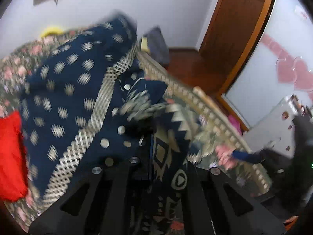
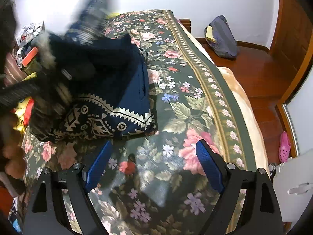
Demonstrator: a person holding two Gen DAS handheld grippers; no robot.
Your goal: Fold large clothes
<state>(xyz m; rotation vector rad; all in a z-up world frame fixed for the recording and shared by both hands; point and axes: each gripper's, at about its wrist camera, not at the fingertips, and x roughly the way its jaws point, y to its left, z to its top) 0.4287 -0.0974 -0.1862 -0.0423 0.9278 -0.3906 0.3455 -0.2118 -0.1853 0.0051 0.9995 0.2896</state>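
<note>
A large navy garment with cream dots, lattice bands and snap buttons fills the left wrist view, blurred by motion. My left gripper is shut on a fold of it, and the zigzag-patterned hem hangs down over the fingers. In the right wrist view the same garment lies bunched on the floral bedspread, with part of it lifted and blurred at the upper left. My right gripper stands open above bare bedspread just in front of the garment's hem, nothing between its blue pads.
A red cloth lies at the bed's left side. Clutter is piled beyond the bed at left. The wooden floor to the right holds a grey bag, a pink shoe and a white appliance.
</note>
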